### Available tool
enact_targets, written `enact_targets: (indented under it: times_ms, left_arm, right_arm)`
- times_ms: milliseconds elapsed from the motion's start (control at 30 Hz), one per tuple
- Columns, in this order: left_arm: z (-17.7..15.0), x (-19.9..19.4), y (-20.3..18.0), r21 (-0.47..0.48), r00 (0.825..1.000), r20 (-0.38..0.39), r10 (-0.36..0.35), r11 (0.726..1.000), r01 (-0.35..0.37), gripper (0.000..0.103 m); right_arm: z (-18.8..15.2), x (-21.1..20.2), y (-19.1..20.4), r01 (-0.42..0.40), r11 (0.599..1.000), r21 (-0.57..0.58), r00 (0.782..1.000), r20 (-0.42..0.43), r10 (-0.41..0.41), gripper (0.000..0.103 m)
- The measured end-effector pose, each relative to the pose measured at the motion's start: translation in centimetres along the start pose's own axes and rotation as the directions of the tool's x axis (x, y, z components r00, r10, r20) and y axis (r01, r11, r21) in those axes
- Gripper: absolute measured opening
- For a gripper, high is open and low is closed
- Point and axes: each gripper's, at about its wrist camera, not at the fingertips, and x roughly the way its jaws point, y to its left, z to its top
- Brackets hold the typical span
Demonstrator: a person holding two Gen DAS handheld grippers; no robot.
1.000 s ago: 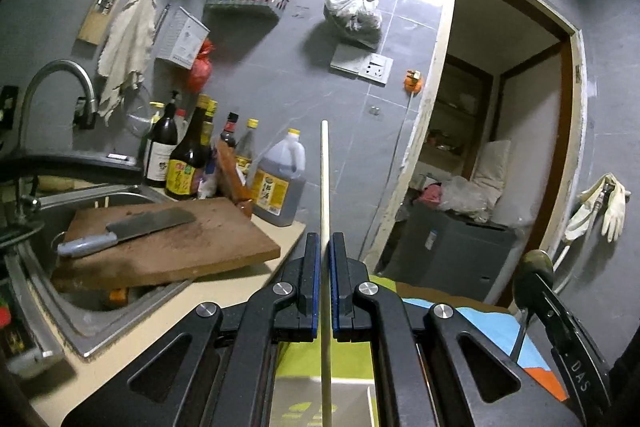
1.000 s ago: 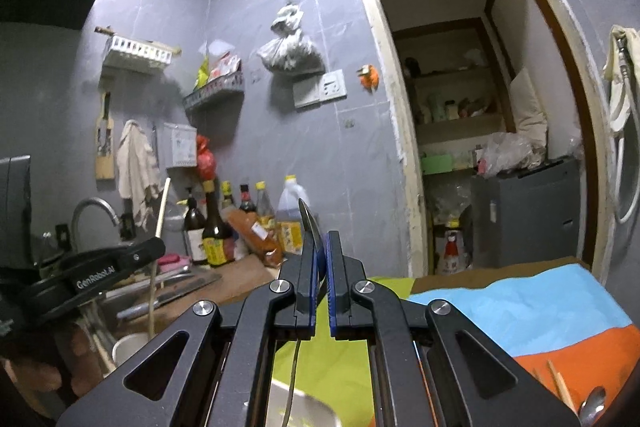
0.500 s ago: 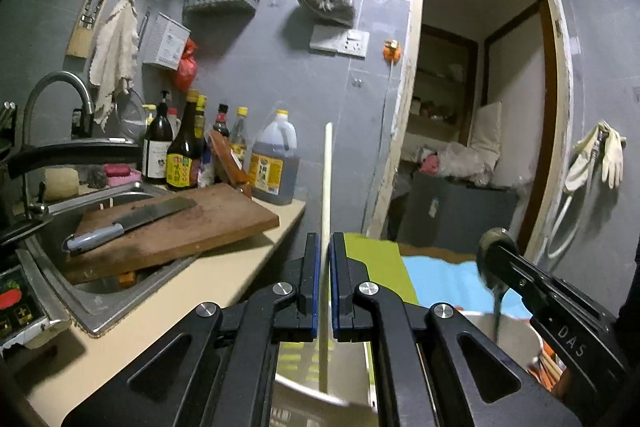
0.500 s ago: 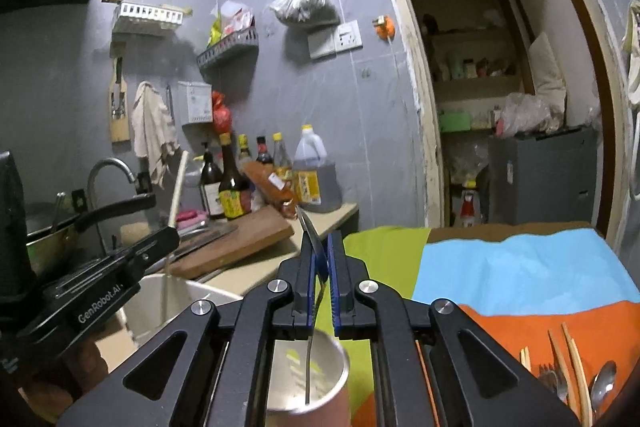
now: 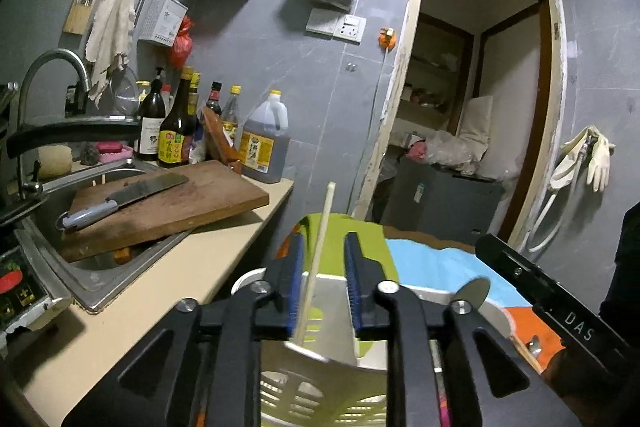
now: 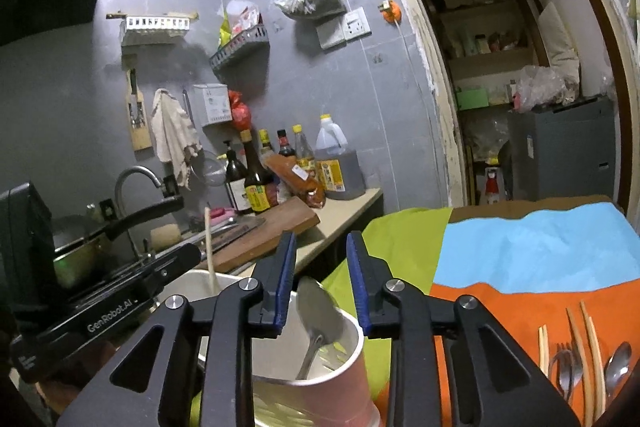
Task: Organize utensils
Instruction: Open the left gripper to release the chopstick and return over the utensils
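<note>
In the left wrist view my left gripper [image 5: 322, 267] is opening above a white slotted utensil holder [image 5: 320, 387]. A pale wooden chopstick [image 5: 316, 259] leans loose between its blue pads, lower end inside the holder. In the right wrist view my right gripper [image 6: 320, 267] is also opening, over a pink paper cup [image 6: 344, 383]. A metal spoon [image 6: 318, 311] stands bowl-up in the cup, free of the pads. The left gripper [image 6: 112, 307] and chopstick [image 6: 210, 251] show at the left there.
Several loose chopsticks, a fork and a spoon [image 6: 580, 359] lie on the orange part of the tablecloth [image 6: 520, 255]. At left, a cutting board with a cleaver [image 5: 124, 195] spans the sink [image 5: 80, 279]. Bottles [image 5: 176, 131] line the wall; a doorway [image 5: 480, 107] is behind.
Both grippers' jaws have parted. The chopstick, held upright before, has slipped down and tilted in the holder. The spoon has dropped out of the right pads into the cup.
</note>
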Motion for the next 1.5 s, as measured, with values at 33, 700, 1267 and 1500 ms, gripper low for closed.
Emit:
enact_targets:
  times_ms: [33,700,1267,1500]
  left_arm:
    - [0.3,-0.2,-0.3,0.004,1.000,0.001,0.003,1.000,-0.003,0.028]
    - [1.4,-3.8,-9.4,0.128,0.990,0.023,-0.141,0.982,0.137,0.079]
    - [-4.1,-3.4,-17.9,0.168,0.970,-0.078,-0.230,0.956,0.240,0.088]
    - [-7.7,-1.1,-19.3,0.185,0.953,-0.229,-0.197,0.953,0.241,0.088]
  right_arm:
    - [0.4,-0.4,0.0,0.002,1.000,0.003,1.000,0.007,-0.002,0.031]
    - [3.7,-15.1,-5.5,0.317,0.945,-0.080,0.932,0.210,-0.295,0.103]
    - [0.4,-20.0,-10.5,0.520,0.837,-0.171,0.853,0.159,-0.498,0.103]
    - [-1.4,-19.7,-12.5,0.583,0.791,-0.187,0.812,0.113,-0.572,0.103]
